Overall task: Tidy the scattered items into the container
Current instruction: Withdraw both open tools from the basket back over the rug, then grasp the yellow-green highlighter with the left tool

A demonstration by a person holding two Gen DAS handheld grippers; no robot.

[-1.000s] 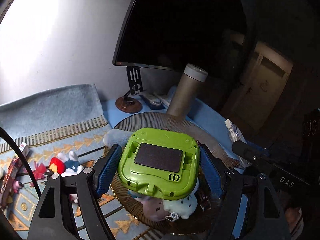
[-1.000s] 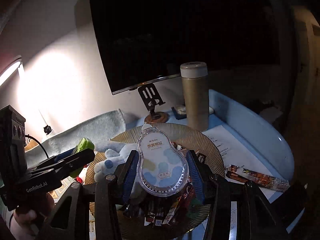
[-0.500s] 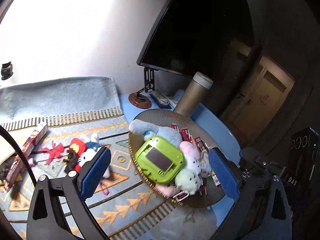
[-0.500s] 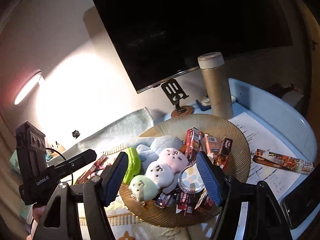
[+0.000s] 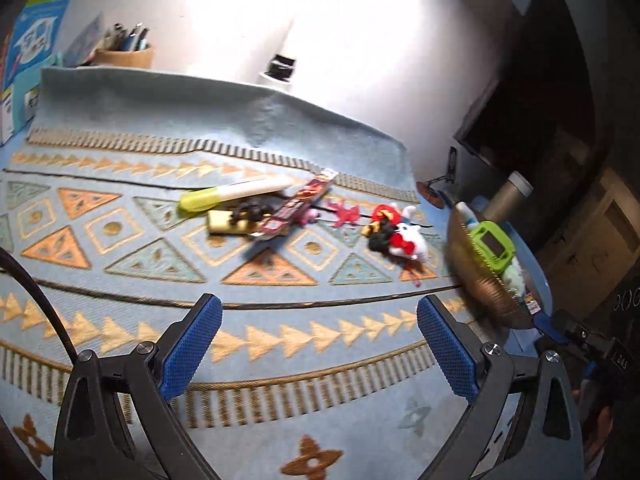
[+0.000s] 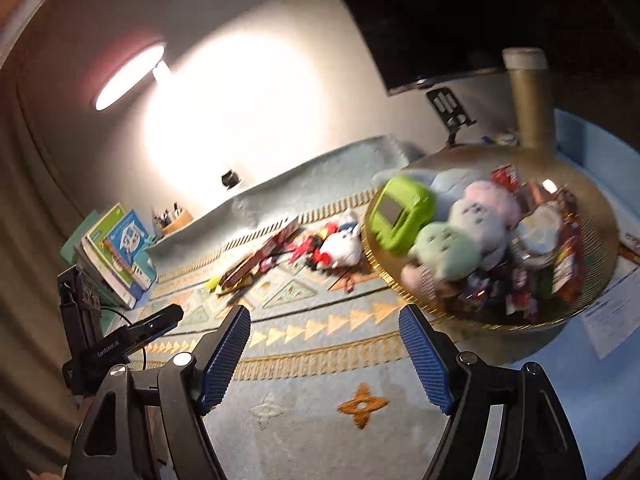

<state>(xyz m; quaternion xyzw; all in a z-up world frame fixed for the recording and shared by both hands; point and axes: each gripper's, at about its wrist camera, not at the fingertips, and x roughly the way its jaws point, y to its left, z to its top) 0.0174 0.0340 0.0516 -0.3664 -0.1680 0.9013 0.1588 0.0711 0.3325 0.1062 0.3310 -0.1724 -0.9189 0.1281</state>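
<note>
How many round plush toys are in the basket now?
3: a green plush in front, a grey-white plush behind it, a pink plush farthest back. Others may be hidden underneath.

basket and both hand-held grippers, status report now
Left hand-held gripper open, empty. Right hand-held gripper opening, nothing between jaws. Basket loaded with green toy; white plush on mat. Path clear.

One woven basket (image 6: 592, 312); one green toy device (image 6: 400, 216) in it; three round plush balls in it, pink (image 6: 494, 196), grey (image 6: 478, 220) and green (image 6: 446, 248); one blue plush (image 6: 450, 180); one yellow-capped marker (image 5: 236, 194) on the mat (image 5: 280, 360); one long snack bar (image 5: 298, 208); one white plush (image 5: 408, 240); one thermos (image 6: 530, 96); snack packets in the basket too blurred to count.
</note>
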